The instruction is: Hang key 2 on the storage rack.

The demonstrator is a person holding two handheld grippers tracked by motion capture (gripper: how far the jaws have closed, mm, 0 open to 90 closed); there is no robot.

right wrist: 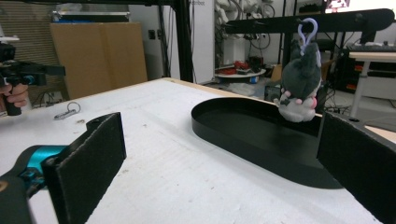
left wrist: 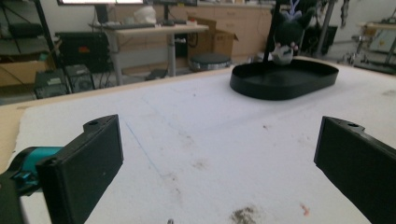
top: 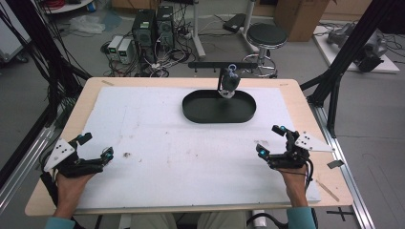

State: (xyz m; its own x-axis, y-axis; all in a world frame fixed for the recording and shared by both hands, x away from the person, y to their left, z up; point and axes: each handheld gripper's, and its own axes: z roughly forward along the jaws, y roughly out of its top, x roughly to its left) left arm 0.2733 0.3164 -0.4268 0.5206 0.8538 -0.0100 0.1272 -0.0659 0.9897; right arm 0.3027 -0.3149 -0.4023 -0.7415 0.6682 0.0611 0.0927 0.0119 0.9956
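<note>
Plush toy [top: 229, 82] hanging above tray [top: 196, 110], far table [top: 296, 100] centre.

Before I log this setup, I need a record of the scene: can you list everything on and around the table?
Tray: one, black, oval, far centre of the table.
Plush toy: one, dark grey and white, hanging by a purple clip from the rail, above the tray's far side.
Rail: one, black, horizontal, beyond the table's far edge.
Small metal piece: one, silver, on the mat near the left gripper.
Mat: one, white, stained, covering the wooden table.
Stool: one, black seat, on the floor behind.
Computer towers: two, dark, on the floor behind.
Left gripper: one, black, open, near left.
Right gripper: one, black, open, near right.
</note>
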